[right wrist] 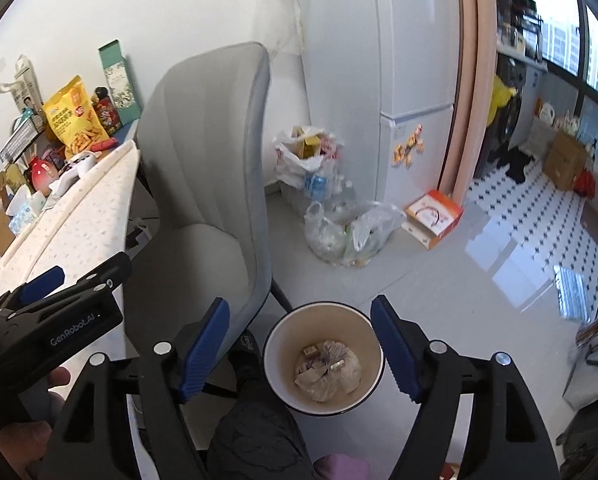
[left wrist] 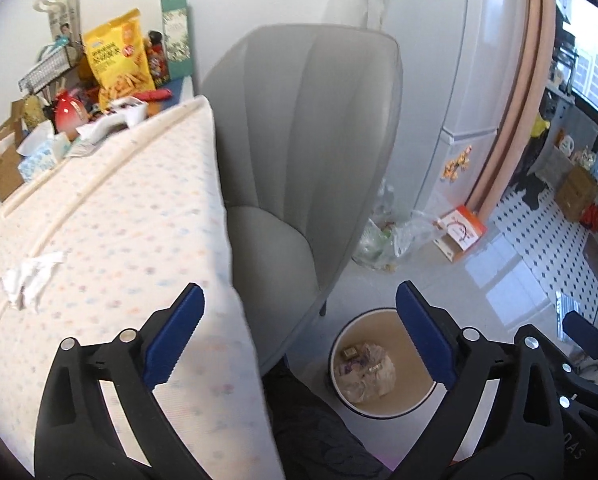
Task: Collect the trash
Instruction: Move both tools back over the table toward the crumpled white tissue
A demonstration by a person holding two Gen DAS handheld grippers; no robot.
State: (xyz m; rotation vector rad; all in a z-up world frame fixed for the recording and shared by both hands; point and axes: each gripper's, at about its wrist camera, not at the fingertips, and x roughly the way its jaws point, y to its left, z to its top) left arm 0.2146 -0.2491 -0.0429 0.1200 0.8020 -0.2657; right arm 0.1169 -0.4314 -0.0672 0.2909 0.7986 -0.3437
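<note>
A round cream bin (left wrist: 419, 396) with crumpled wrappers inside stands on the floor; it also shows in the right wrist view (right wrist: 279, 344). My left gripper (left wrist: 299, 340) is open and empty, over the table's edge, left of the bin. My right gripper (right wrist: 301, 350) is open and empty, directly above the bin. A crumpled white tissue (left wrist: 31, 276) lies on the dotted table (left wrist: 139, 220), far left of the left gripper. The left gripper's body (right wrist: 59, 304) shows at the left of the right wrist view.
A grey chair (left wrist: 299, 140) stands between table and fridge (right wrist: 415, 60). Snack bags and boxes (left wrist: 119, 56) crowd the table's far end. Plastic bags of bottles (right wrist: 339, 228) and an orange box (right wrist: 435, 216) sit on the floor by the fridge.
</note>
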